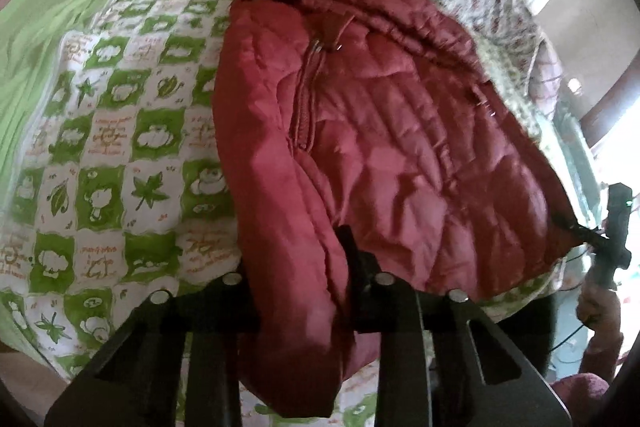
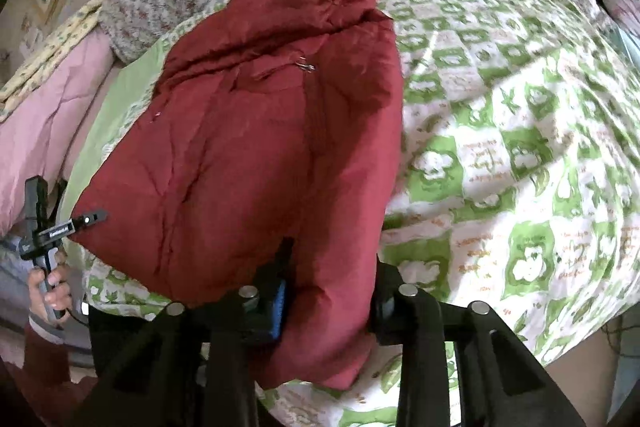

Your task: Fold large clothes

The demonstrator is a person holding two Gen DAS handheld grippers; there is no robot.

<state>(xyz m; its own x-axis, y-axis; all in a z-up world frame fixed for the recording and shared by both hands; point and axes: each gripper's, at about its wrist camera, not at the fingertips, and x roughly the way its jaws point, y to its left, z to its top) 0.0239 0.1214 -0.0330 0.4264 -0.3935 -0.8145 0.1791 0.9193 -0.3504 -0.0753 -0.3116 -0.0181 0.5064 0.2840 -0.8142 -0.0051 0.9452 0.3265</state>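
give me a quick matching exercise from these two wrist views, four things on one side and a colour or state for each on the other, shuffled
Things:
1. padded jacket
2. checked bedspread
3. folded quilt at the bed's edge
4. left gripper

Colour or state:
A. green and white with cartoon prints
B. pale pink
C. dark red, zipped, lying on the bed
D. shut on a fold of the jacket's near edge

Right pairs: 1-C, 2-A, 3-B, 4-D
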